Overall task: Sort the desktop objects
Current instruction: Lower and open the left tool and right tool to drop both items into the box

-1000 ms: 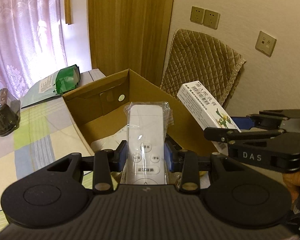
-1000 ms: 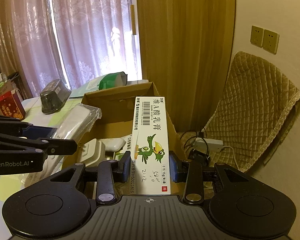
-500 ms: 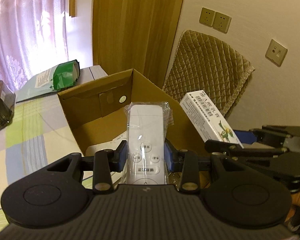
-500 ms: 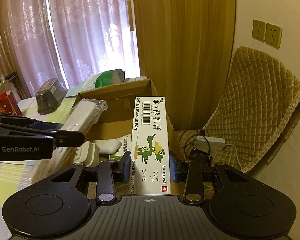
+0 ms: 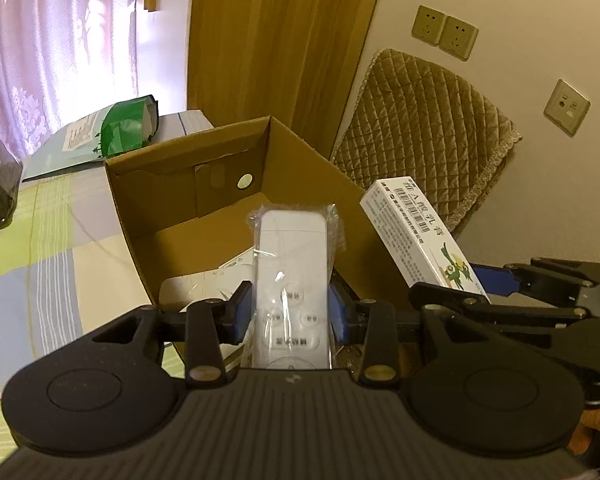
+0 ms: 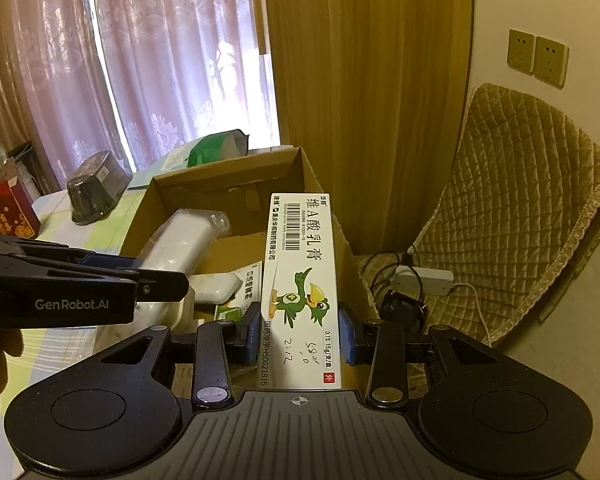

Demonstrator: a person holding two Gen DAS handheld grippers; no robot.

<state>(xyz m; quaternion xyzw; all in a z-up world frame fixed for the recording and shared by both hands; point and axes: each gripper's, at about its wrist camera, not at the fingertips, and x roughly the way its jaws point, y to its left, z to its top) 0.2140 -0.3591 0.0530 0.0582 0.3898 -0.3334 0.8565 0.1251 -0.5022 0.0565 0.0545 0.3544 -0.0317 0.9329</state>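
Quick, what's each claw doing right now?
Left claw: shut on the remote.
Right claw: shut on the ointment box.

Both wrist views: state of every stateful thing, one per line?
left gripper: shut on remote
right gripper: shut on ointment box
remote: bagged, held over the carton
ointment box: closed, held
cardboard carton: open, items inside
green pouch: lying flat

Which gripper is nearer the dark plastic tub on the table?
Left. The left gripper, holding the wrapped remote, is on the side of the cardboard box toward the tub; the right gripper, holding the ointment carton, is farther away.
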